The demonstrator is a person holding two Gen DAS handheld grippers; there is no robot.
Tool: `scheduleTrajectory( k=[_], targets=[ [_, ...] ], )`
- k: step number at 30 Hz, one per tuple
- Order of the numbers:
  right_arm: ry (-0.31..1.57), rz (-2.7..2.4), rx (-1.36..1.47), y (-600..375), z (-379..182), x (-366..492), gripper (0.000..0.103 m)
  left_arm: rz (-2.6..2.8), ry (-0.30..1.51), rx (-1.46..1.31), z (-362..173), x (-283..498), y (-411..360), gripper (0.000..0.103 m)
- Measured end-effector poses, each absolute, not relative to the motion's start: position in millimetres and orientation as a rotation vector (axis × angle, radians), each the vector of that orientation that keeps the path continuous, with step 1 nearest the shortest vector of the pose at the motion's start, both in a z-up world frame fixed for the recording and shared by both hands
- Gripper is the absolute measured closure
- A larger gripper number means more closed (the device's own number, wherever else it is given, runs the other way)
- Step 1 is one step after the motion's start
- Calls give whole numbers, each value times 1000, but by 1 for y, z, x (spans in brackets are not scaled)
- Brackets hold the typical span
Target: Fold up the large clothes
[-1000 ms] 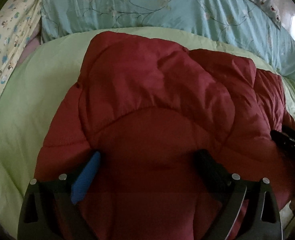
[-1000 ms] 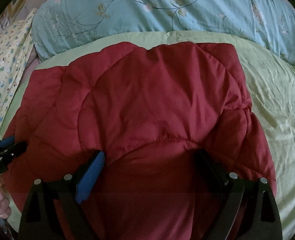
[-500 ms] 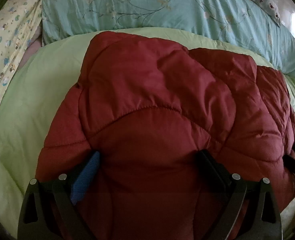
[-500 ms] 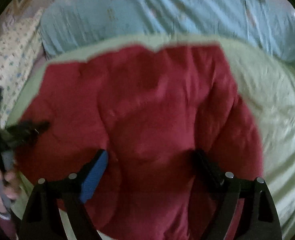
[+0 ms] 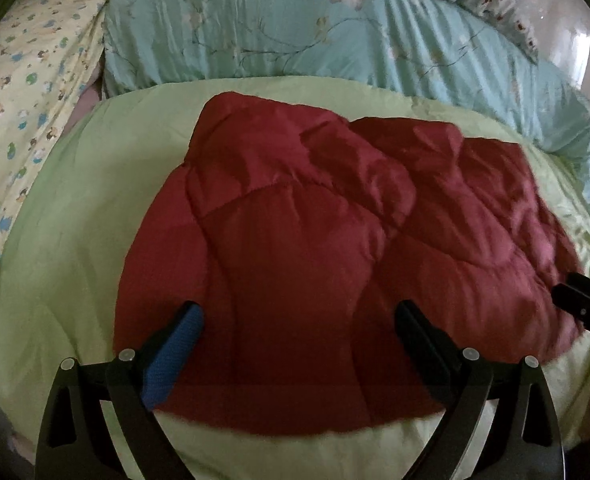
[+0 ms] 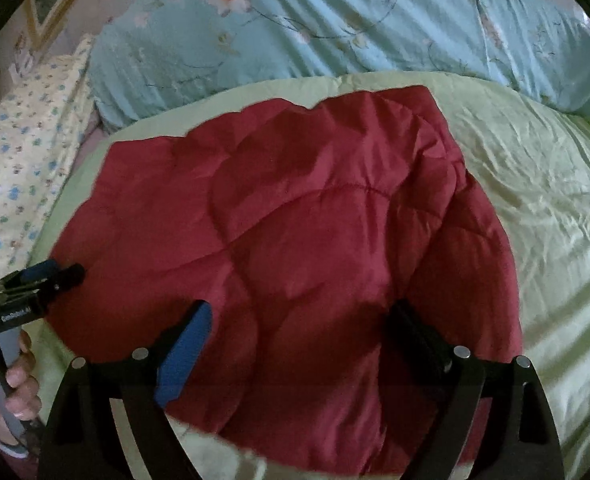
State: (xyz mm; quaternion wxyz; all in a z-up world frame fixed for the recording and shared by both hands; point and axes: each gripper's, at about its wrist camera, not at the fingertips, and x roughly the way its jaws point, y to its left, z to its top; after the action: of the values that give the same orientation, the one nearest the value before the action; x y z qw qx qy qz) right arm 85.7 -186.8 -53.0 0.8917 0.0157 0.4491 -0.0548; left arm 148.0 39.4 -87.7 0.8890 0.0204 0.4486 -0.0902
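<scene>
A dark red quilted jacket lies folded on a pale green quilt. My left gripper hovers over the jacket's near part, fingers wide apart and open, nothing pinched. Seen from the right wrist view, the left gripper is at the jacket's left edge, held by a hand. My right gripper stands over the jacket's near right part with its jaws opening; the fabric lies below them, not pressed by the pads. In the left wrist view the right gripper shows at the jacket's right edge.
A light blue flowered duvet is bunched along the far side of the bed. A yellow patterned sheet lies at the left. Green quilt stretches bare to the right of the jacket. The jacket's near hem shows.
Both grippers have drawn back and up from the jacket. The jacket now looks smaller, and its near hem and the green quilt in front of it have come into view.
</scene>
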Motion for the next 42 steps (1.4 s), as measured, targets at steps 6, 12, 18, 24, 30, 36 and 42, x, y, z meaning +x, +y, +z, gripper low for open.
scheduleTrajectory(
  k=[6,12,18,24,30,36,42],
  targets=[
    [924,-81,46,-174,-42,51,11,-180,955,45,-84,109,48,5],
    [969,-63,49,-167,-53,23,11,-129,973,155,-91,75,39,5],
    [1029,-66,8,-152,-70,2,11,-157,973,212,-90,44,24,5],
    [1054,-74,-12,-140,-62,-8,11,-189,980,167,-71,32,29,2],
    [1008,-47,-20,-129,-33,-8,8,-159,946,170,-42,28,37,1],
    [979,-46,-22,-128,-23,1,4,-130,925,195,-32,30,32,1],
    [990,-66,-14,-134,-29,15,4,-110,914,221,-33,40,24,1]
  ],
)
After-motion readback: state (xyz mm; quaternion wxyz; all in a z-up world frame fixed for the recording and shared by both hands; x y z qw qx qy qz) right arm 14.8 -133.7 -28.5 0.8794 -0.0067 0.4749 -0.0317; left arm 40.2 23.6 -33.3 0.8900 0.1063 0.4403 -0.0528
